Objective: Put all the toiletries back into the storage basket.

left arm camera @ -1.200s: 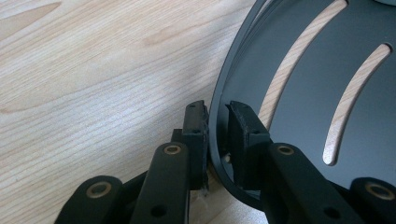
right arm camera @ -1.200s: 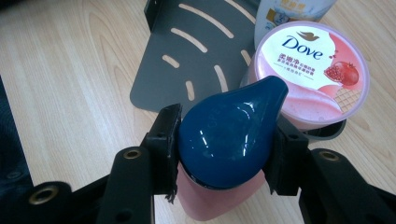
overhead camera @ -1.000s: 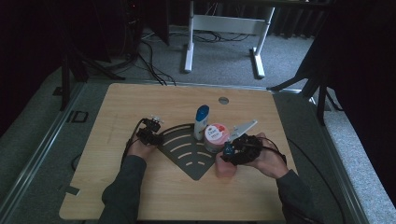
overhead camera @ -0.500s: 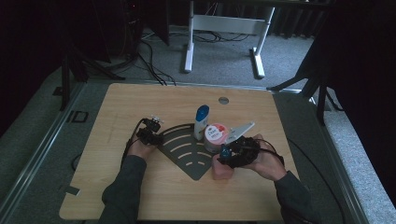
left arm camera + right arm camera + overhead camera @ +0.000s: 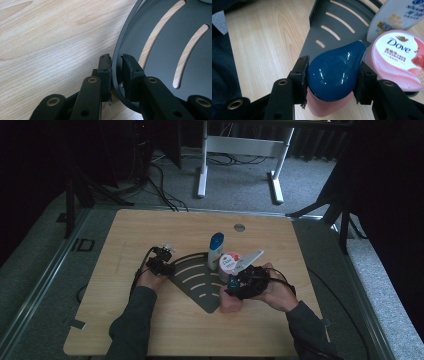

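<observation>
A dark grey fan-shaped slotted tray (image 5: 197,280) lies flat on the wooden table. My left gripper (image 5: 164,264) is at its left curved rim. In the left gripper view the jaws (image 5: 117,58) are shut astride that thin rim of the tray (image 5: 170,37). My right gripper (image 5: 236,287) holds a pink bottle (image 5: 231,304) tilted over the tray's front right edge. In the right gripper view its jaws (image 5: 333,66) clamp the bottle's glossy blue cap (image 5: 334,75). A white bottle with a blue cap (image 5: 216,251) and a pink Dove jar (image 5: 228,262) stand on the tray's far side.
A round grommet hole (image 5: 239,227) sits near the table's far edge. A white desk frame (image 5: 240,147) and loose cables (image 5: 160,185) are on the carpet beyond. Bare wood (image 5: 130,320) stretches to the left and front of the tray.
My right gripper has shifted slightly to the left with the pink bottle. The left gripper has stayed on the tray's rim.
</observation>
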`<action>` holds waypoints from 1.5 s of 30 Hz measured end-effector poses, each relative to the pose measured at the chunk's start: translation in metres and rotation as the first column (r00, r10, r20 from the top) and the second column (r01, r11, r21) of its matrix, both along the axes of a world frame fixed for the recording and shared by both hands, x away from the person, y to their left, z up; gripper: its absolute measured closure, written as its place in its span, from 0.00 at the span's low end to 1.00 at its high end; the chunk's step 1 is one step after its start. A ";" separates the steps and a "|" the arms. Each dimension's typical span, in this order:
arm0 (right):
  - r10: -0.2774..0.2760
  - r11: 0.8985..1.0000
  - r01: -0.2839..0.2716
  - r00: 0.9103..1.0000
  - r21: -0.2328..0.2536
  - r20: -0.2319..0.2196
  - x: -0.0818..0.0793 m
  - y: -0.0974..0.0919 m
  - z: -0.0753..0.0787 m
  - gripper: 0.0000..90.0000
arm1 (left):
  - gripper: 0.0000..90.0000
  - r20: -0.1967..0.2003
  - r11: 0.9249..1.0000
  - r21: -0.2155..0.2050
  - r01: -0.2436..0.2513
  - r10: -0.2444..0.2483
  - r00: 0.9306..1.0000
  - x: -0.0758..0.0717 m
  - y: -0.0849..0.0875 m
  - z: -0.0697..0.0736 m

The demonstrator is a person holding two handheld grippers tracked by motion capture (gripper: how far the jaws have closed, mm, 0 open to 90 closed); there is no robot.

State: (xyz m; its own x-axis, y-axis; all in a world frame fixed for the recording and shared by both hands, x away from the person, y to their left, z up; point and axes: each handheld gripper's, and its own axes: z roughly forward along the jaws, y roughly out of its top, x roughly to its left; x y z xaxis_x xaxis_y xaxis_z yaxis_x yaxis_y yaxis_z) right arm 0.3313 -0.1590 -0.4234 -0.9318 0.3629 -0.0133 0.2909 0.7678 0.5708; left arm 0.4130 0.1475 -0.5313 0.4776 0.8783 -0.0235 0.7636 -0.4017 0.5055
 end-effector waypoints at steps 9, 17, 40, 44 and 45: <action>0.005 1.000 -0.005 1.000 0.012 0.000 0.005 0.011 0.001 0.59 | 0.86 -0.002 1.000 -0.001 0.001 -0.001 1.000 0.000 0.000 0.000; 0.022 0.999 -0.022 1.000 0.026 0.001 0.005 0.021 0.001 0.59 | 0.86 -0.001 1.000 -0.001 0.001 -0.001 1.000 0.000 0.000 0.000; -0.021 0.999 0.020 0.999 0.027 0.043 0.018 0.035 -0.001 0.59 | 0.86 -0.002 1.000 -0.005 0.001 -0.001 1.000 0.001 0.001 0.000; -0.031 0.999 0.030 0.998 0.029 0.045 0.021 0.036 -0.001 0.59 | 0.86 -0.002 1.000 -0.005 0.001 -0.001 1.000 0.001 0.001 0.000; -0.033 0.999 0.032 0.998 0.028 0.045 0.021 0.036 -0.001 0.59 | 0.86 -0.003 1.000 -0.006 0.000 0.000 1.000 0.000 0.001 0.000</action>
